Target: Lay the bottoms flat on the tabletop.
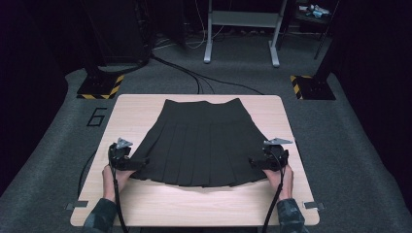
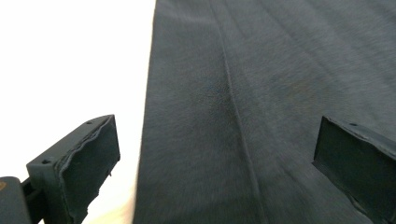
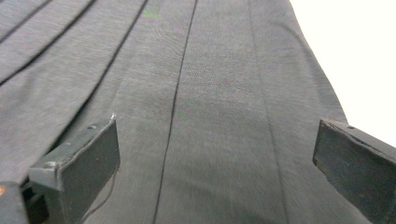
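Observation:
A dark pleated skirt (image 1: pixel 199 143) lies flat on the light wooden table (image 1: pixel 145 199), waistband at the far side, hem toward me. My left gripper (image 1: pixel 130 162) sits at the hem's left corner and my right gripper (image 1: pixel 257 162) at the hem's right corner. In the left gripper view the gripper (image 2: pixel 217 163) is open, jaws wide apart over the skirt (image 2: pixel 243 102) near its left edge. In the right gripper view the gripper (image 3: pixel 217 163) is open too, jaws spread over the pleats (image 3: pixel 187 93) near the skirt's right edge. Nothing is clamped between either pair of jaws.
The table stands on grey carpet. Cables (image 1: pixel 194 77) run across the floor behind it toward a metal frame (image 1: pixel 240 29). Yellow-and-black striped bases (image 1: pixel 99 87) (image 1: pixel 311 86) flank the far corners. Bare tabletop shows along the near edge and both sides.

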Action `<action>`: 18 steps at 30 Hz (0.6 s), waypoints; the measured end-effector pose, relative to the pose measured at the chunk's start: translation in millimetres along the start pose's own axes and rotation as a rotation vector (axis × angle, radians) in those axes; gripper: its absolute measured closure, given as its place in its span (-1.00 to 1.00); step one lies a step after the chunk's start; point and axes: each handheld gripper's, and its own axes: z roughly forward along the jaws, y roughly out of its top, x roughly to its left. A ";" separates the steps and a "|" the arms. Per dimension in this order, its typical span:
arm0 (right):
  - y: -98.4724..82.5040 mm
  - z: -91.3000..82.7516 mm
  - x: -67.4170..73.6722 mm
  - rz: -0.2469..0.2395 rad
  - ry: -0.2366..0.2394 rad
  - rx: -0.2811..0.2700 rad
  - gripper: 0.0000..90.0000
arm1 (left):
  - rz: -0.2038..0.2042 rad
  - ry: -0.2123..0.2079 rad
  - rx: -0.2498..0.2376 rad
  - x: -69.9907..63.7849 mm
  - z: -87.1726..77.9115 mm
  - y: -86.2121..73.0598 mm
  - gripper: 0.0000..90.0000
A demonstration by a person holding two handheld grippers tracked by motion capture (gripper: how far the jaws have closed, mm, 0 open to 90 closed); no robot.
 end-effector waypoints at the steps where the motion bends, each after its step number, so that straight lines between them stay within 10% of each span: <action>1: -1.4 -5.9 0.7 0.000 -0.002 -0.009 -1.00 | -0.003 0.001 -0.011 -0.2 -4.9 -1.4 -1.00; 18: -77.5 -48.6 -33.7 0.048 -0.079 -0.016 -1.00 | -0.008 0.062 0.068 22.8 -42.7 -69.6 -1.00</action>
